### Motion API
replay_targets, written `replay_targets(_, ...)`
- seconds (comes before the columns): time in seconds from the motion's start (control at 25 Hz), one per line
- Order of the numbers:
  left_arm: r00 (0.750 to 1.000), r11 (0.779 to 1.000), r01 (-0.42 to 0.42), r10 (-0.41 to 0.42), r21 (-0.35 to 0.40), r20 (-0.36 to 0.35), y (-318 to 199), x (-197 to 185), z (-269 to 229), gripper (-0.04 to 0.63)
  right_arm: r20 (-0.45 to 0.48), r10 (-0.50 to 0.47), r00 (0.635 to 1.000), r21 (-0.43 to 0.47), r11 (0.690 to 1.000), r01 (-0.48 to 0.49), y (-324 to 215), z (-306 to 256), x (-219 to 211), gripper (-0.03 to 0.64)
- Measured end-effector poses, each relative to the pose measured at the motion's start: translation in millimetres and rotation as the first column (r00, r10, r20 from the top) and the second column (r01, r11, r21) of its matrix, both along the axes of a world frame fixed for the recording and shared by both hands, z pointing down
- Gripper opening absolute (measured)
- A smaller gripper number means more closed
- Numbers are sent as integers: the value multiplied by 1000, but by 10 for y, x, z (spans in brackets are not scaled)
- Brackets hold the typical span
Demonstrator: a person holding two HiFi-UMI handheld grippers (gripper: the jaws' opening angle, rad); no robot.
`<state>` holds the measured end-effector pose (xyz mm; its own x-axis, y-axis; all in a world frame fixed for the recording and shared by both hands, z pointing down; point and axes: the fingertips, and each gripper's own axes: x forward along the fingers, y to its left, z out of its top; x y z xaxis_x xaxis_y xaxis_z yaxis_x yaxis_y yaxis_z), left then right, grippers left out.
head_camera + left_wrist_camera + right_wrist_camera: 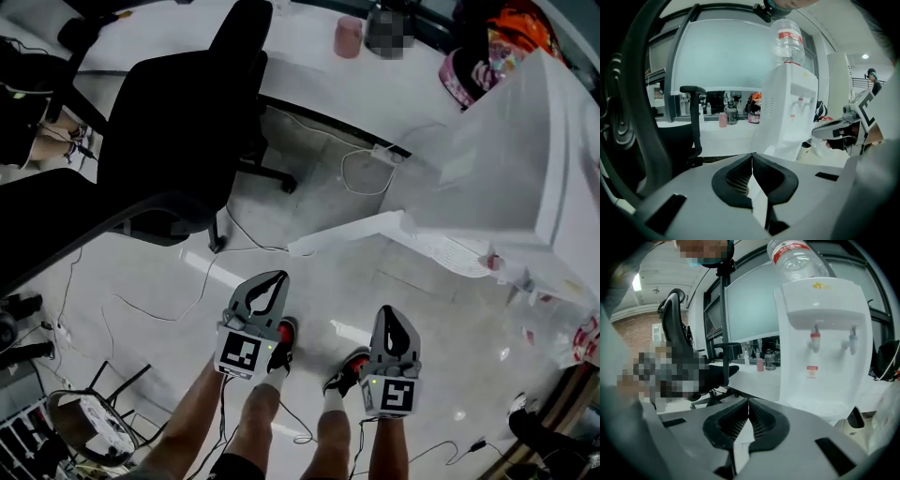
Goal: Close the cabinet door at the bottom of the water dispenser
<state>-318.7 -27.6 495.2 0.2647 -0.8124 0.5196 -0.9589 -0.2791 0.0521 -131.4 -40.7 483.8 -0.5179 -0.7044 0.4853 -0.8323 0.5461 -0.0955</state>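
Observation:
The white water dispenser [525, 150] stands at the right of the head view, with a clear bottle [787, 42] on top. Its bottom cabinet door [347, 234] swings out to the left over the floor. My left gripper [272, 278] and right gripper [392, 314] hang side by side above my feet, short of the door and touching nothing. Both are shut and empty. The left gripper view looks over shut jaws [752, 154] at the dispenser [790, 108]. In the right gripper view the dispenser's taps [825, 341] face me over shut jaws [748, 401], and its lower part is hidden.
A black office chair [178, 122] stands to the left of the door. Behind it runs a white desk [309, 66] with a pink cup [349, 36]. Cables [366, 173] trail over the floor. My shoes [286, 337] are under the grippers. A wire stand [89, 422] sits lower left.

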Motion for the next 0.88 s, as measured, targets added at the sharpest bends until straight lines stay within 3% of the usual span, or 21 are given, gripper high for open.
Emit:
replay_targets(0.28, 1000, 1000, 15, -16, -26, -27, 24, -26, 694, 23, -58, -28, 998, -69, 997, 24, 63, 697, -42, 17)
replay_targets(0.44, 1000, 999, 20, -21, -42, -24, 36, -41, 1015, 23, -30, -26, 999, -31, 999, 25, 59, 974, -65, 17)
replay_targets(0.76, 1000, 997, 27, -26, -75, 13, -31, -131, 1354, 25, -58, -33, 998, -104, 994, 26, 177, 1238, -14, 17)
replay_targets(0.8, 1000, 997, 17, -16, -76, 15, -56, -128, 1360, 30, -57, -29, 998, -103, 994, 23, 174, 1237, 2, 17)
replay_targets(0.88, 1000, 997, -11, 12, -82, 12, -103, -114, 1359, 152, -43, -17, 999, -89, 996, 13, 152, 1218, 23, 17)
